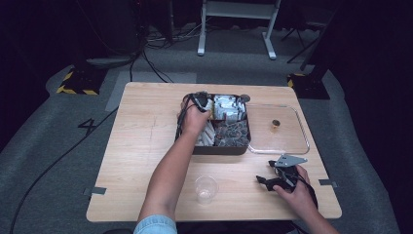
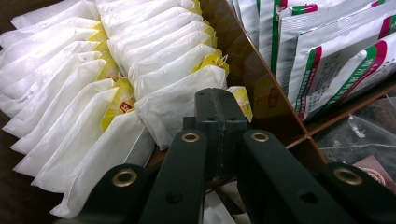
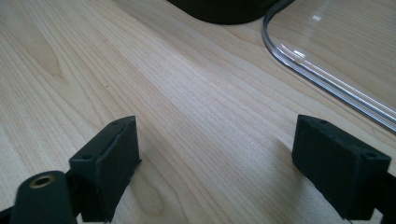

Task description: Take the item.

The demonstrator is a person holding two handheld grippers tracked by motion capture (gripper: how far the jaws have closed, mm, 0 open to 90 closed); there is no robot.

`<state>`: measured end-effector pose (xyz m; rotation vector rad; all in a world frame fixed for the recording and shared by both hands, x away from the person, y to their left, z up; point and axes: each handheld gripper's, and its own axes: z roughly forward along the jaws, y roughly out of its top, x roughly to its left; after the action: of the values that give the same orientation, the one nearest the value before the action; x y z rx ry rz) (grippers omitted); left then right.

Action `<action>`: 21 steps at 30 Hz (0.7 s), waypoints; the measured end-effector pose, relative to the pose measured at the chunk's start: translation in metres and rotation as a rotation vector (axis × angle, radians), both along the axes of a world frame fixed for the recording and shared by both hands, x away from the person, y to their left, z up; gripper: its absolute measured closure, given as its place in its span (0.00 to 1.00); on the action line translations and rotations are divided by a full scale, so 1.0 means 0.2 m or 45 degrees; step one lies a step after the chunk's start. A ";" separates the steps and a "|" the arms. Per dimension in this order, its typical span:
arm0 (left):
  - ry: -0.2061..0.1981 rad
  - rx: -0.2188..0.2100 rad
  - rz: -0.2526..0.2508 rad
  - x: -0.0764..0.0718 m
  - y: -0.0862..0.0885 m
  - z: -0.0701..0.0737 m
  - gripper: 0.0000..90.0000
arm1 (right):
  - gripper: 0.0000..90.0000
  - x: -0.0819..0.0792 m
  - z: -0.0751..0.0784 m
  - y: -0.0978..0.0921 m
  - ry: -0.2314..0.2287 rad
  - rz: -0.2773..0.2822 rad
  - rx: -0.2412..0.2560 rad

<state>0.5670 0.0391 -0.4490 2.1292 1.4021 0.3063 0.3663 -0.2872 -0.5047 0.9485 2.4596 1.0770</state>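
Reaching into the dark box, the left tongs sit over its far-left compartment — the one packed w/ white tea bags carrying yellow tags. In the left gripper view the jaws are pressed flat together, nothing visibly caught between them, tips right at the nearest tea bag's edge; can't tell if they touch it. Tea bags stand in two tight rows, leaning. Across a brown divider, silver sachets w/ green and red print fill the next compartment, and a crinkly clear wrapper lies lower right.

Right tongs — low over the surface, near its right front, well apart from the box. Right gripper view: jaws spread wide, bare wood grain between them, holding nothing. Rim of the clear tray curves just ahead on the right.

High view: clear tray touches the box's right side, w/ a small brown item on it. Clear plastic cup stands upright at the front of the surface, between the two forearms.
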 end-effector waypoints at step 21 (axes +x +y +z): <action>-0.134 -0.059 -0.087 -0.04 0.10 0.20 1.00 | 0.17 0.00 0.00 0.00 -0.001 -0.001 0.000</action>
<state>0.5586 0.0594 -0.4081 2.0872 1.2625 0.3504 0.3662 -0.2872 -0.5047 0.9481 2.4586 1.0767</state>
